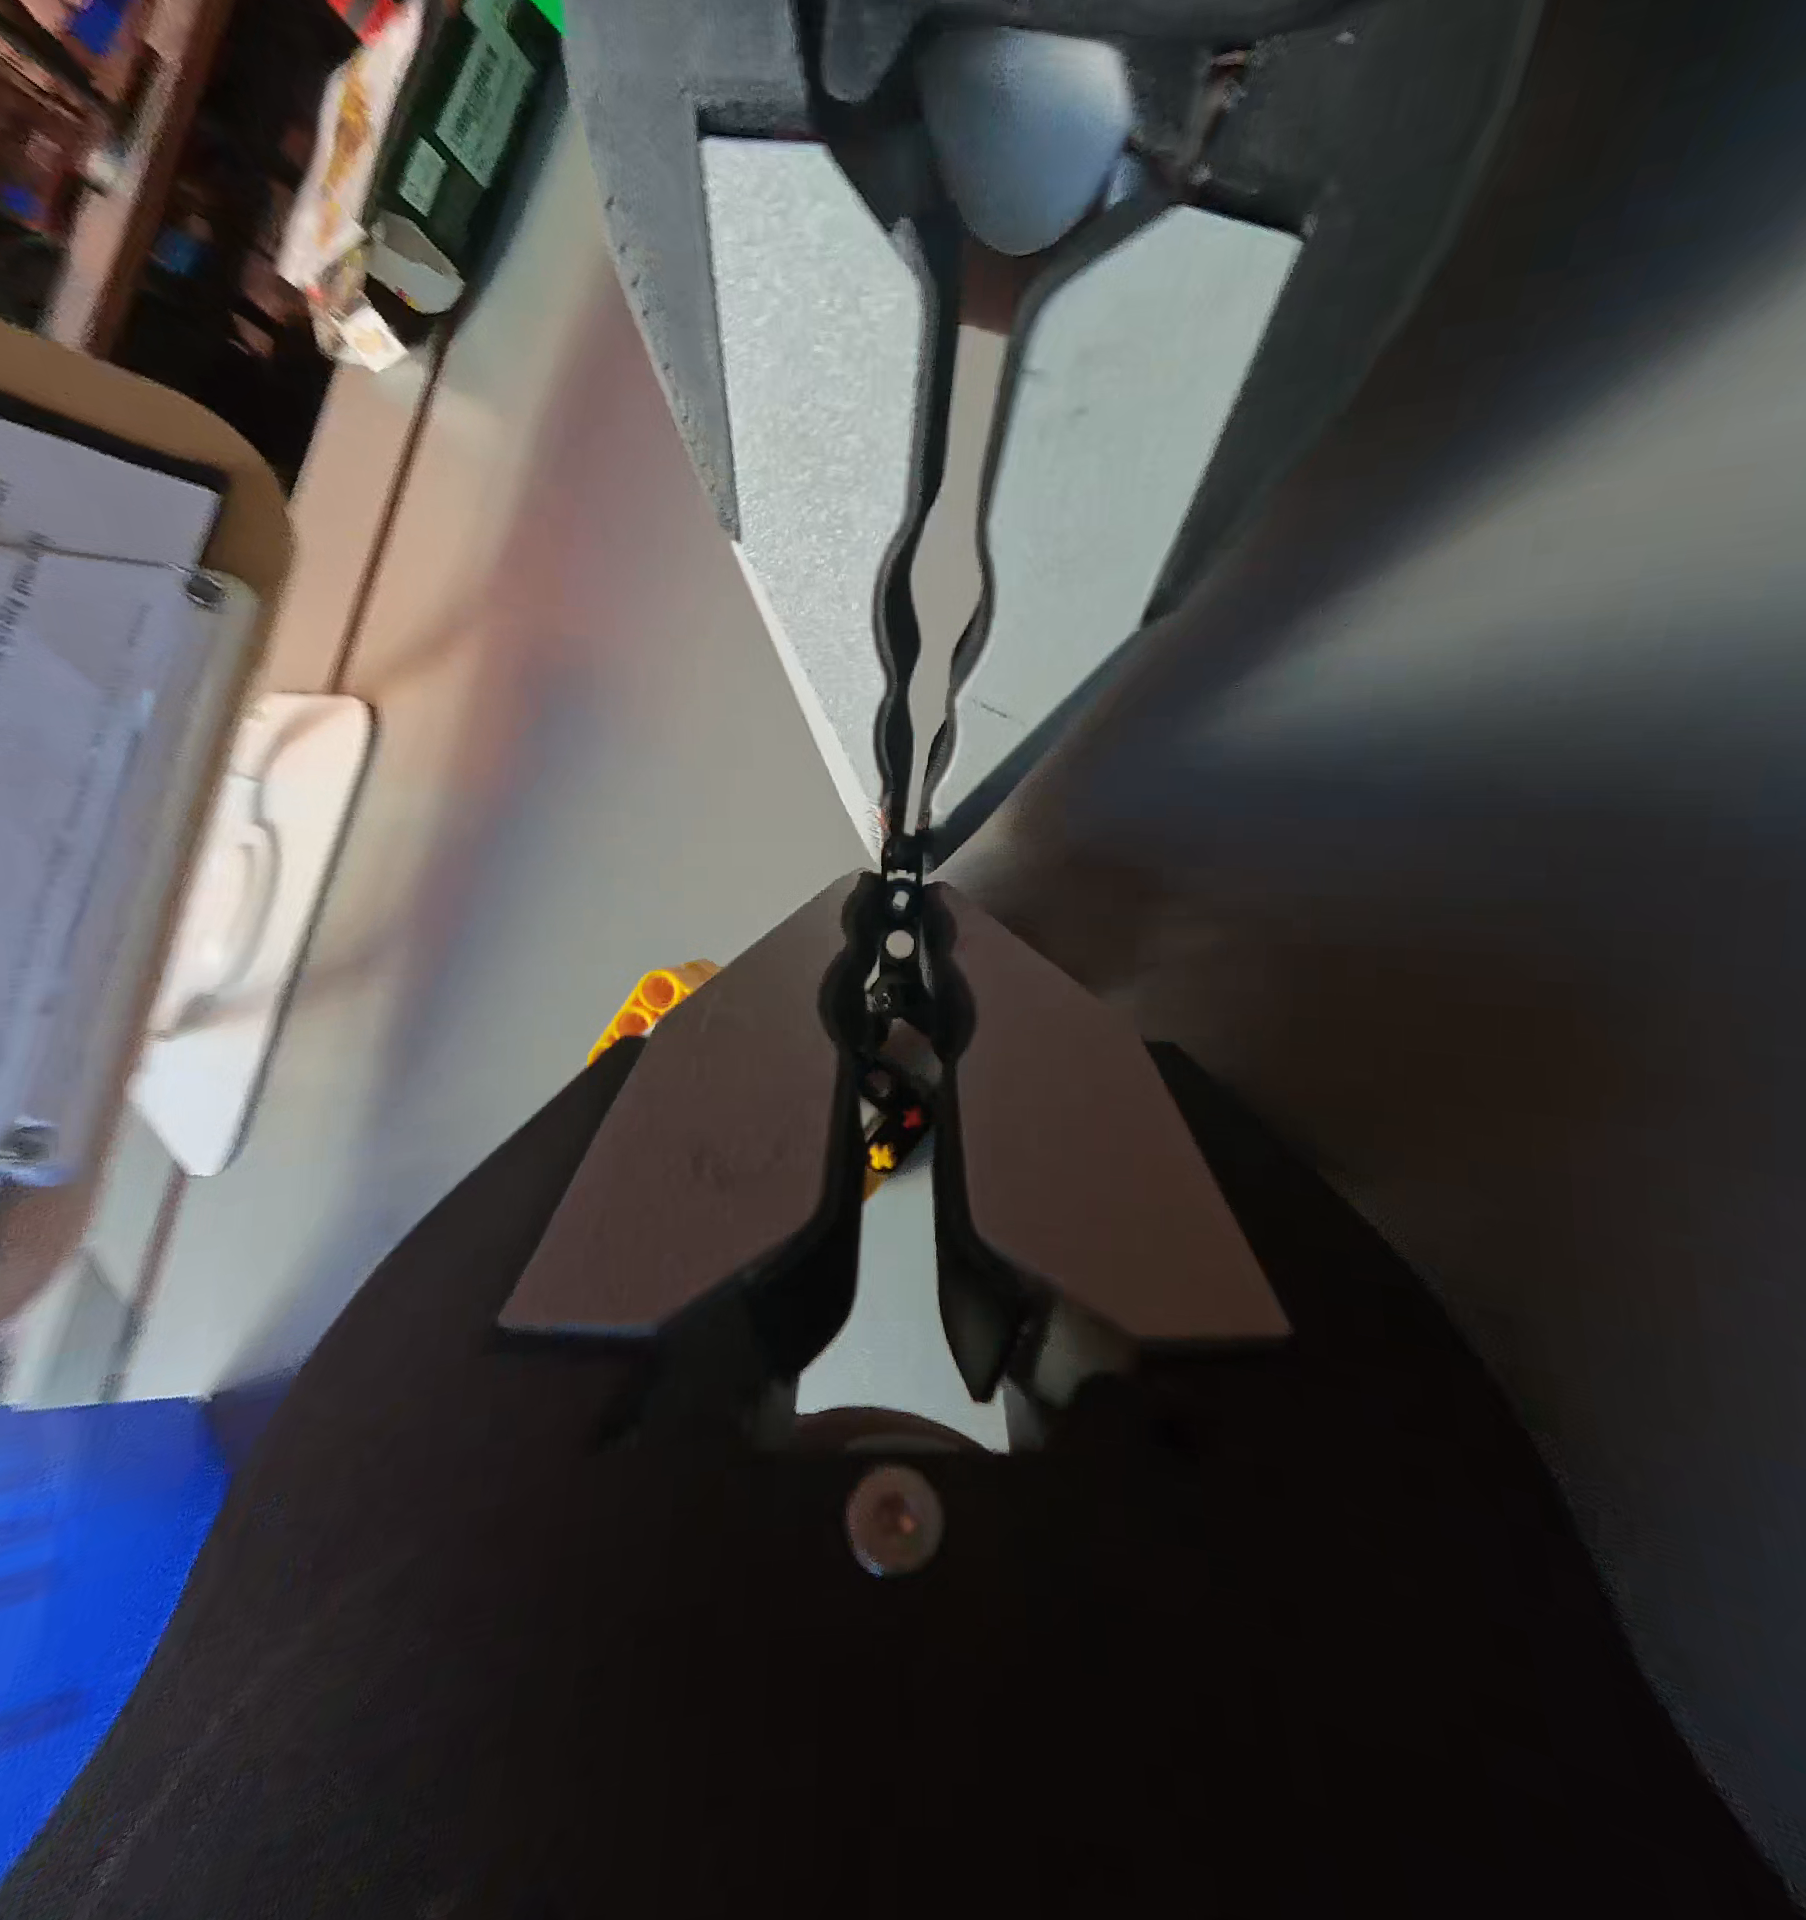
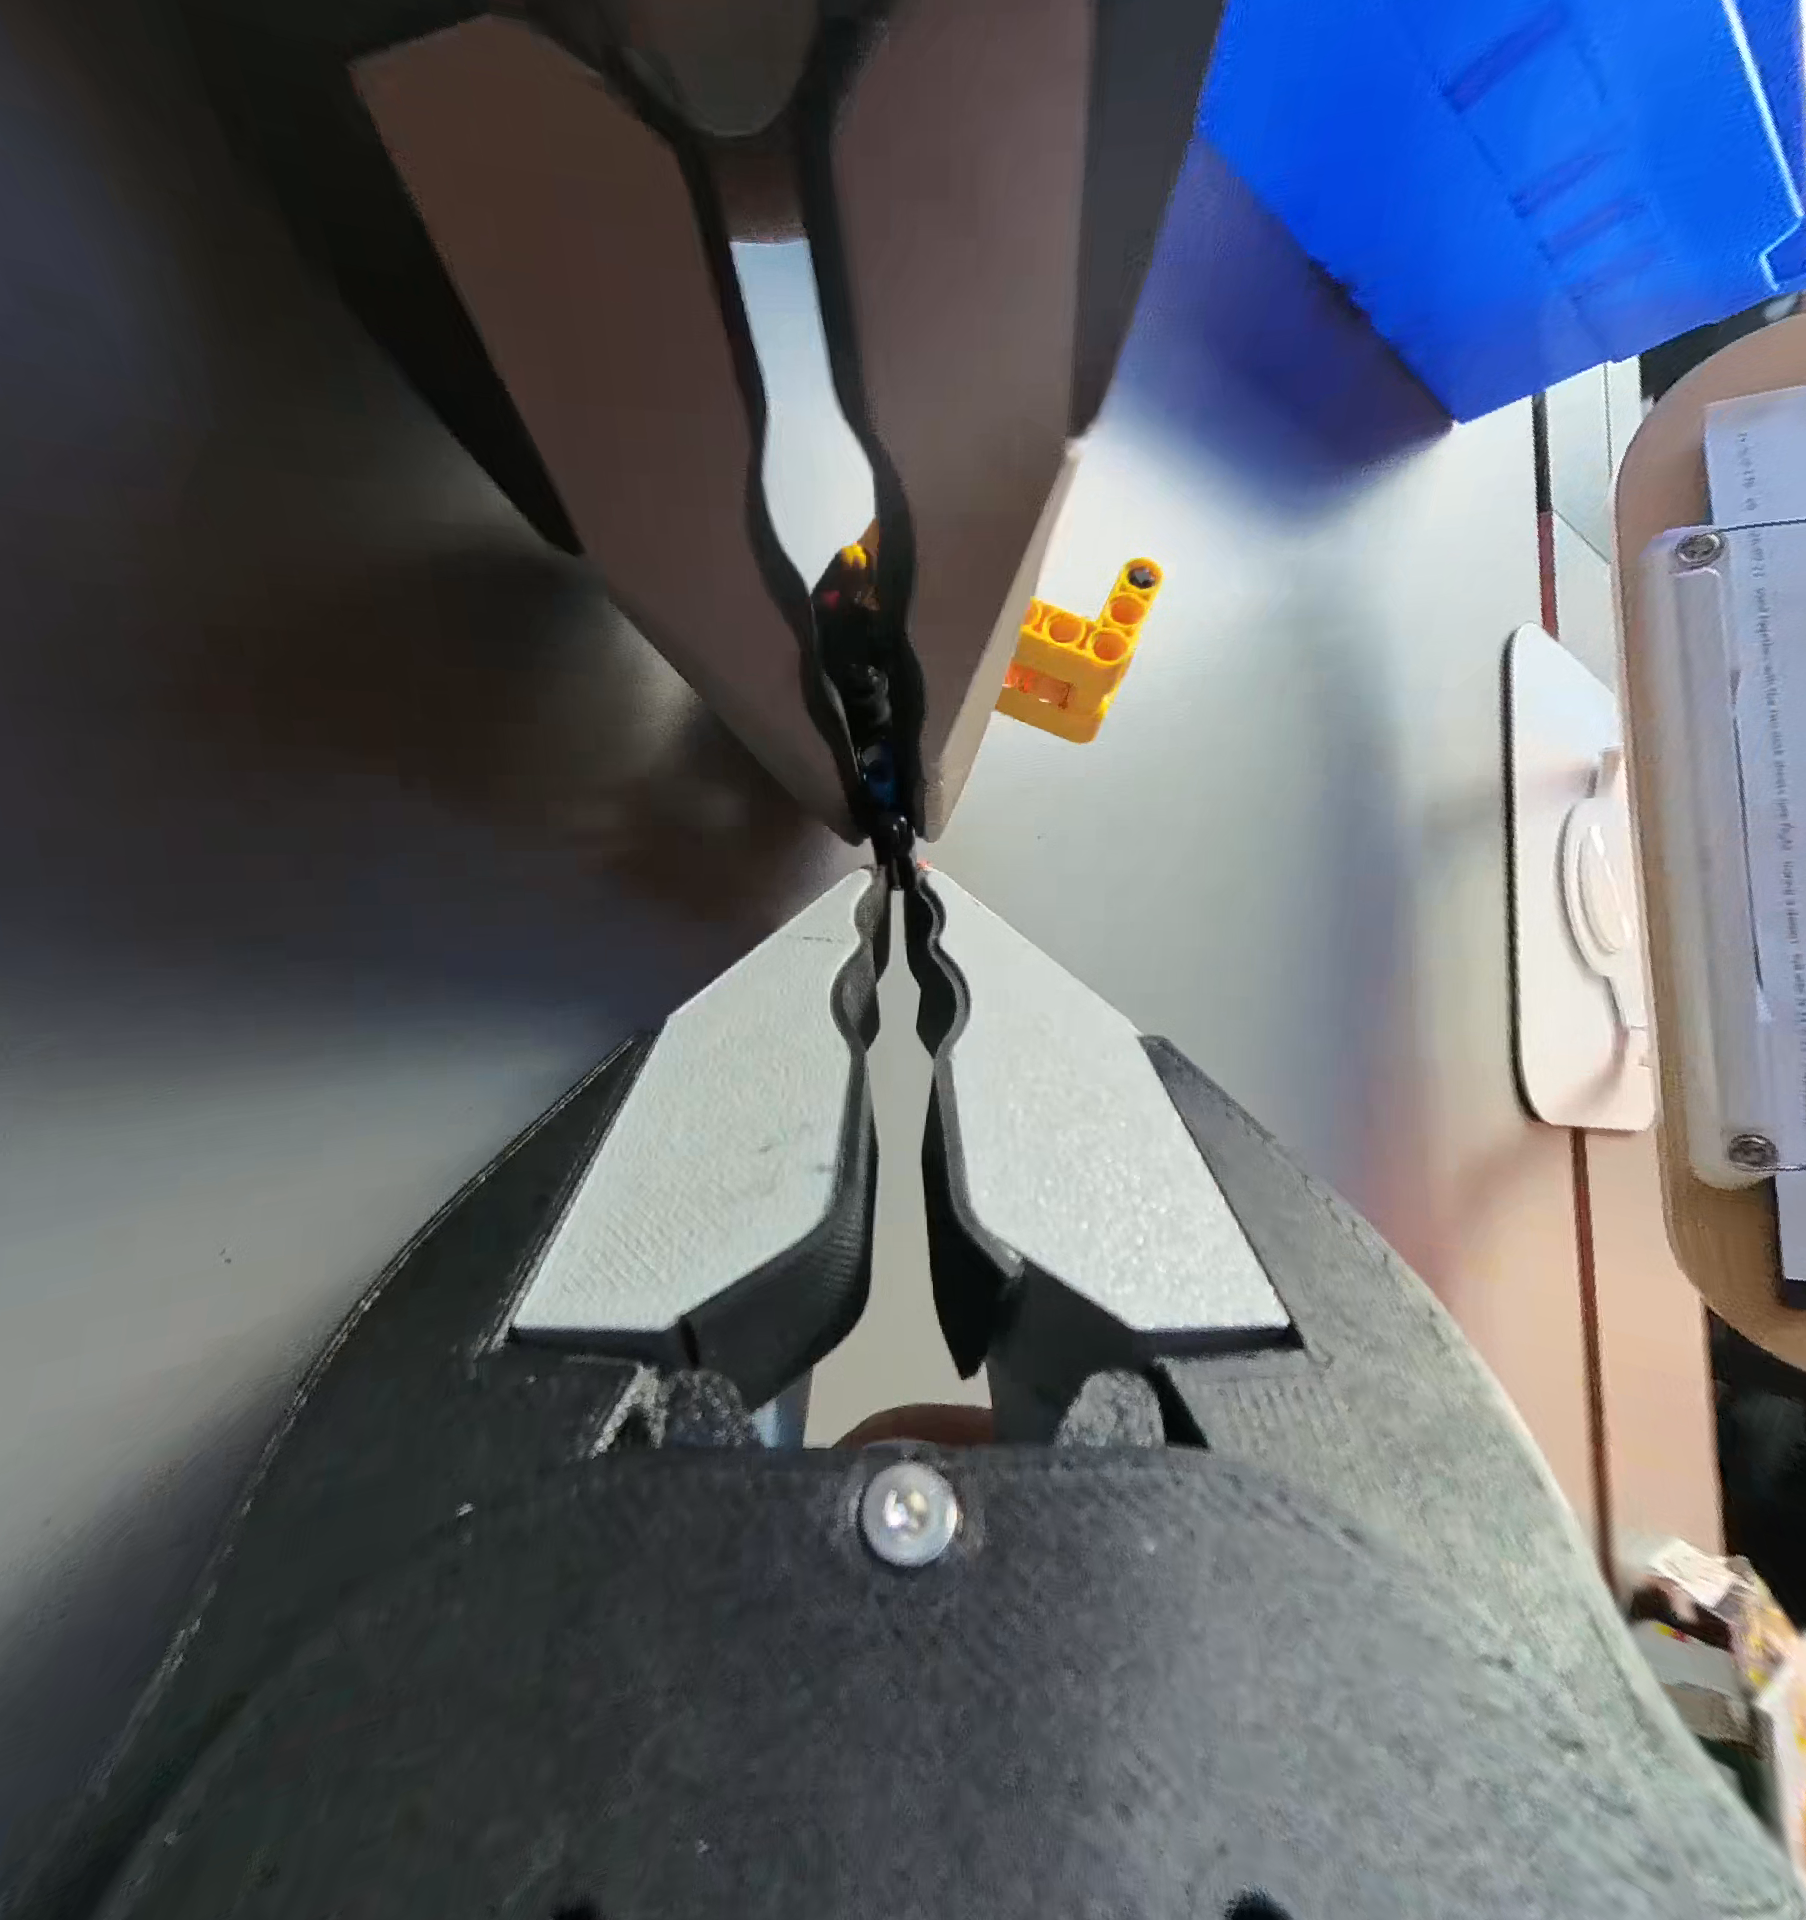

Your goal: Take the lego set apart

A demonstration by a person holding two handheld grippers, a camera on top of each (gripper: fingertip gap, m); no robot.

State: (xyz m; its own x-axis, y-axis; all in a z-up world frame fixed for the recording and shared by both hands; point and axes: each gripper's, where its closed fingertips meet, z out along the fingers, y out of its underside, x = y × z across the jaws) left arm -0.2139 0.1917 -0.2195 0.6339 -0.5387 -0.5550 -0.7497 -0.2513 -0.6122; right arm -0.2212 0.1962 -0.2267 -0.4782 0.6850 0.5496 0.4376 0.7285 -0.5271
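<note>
A black lego beam assembly (image 1: 900, 943) with round holes and small yellow and red pins is clamped between the fingers of my left gripper (image 1: 899, 899). My right gripper (image 1: 907, 826) meets it tip to tip from above, its fingertips pinched on the black end that sticks out. In the right wrist view, my right gripper (image 2: 897, 883) is shut on that black end (image 2: 894, 836). The left gripper (image 2: 883, 810) holds the rest of the assembly (image 2: 863, 696) opposite it. A yellow lego piece (image 2: 1081, 649) lies on the table, also in the left wrist view (image 1: 655, 997).
A blue bin (image 2: 1501, 187) stands beyond the left gripper, also in the left wrist view (image 1: 47, 1610). A white flat pad (image 2: 1574, 883) and a tan board with papers (image 2: 1772, 831) lie to one side of the grey table (image 2: 1294, 935). Boxes and clutter (image 1: 431, 156) sit farther off. Less than 4 cm separates the two grippers' tips.
</note>
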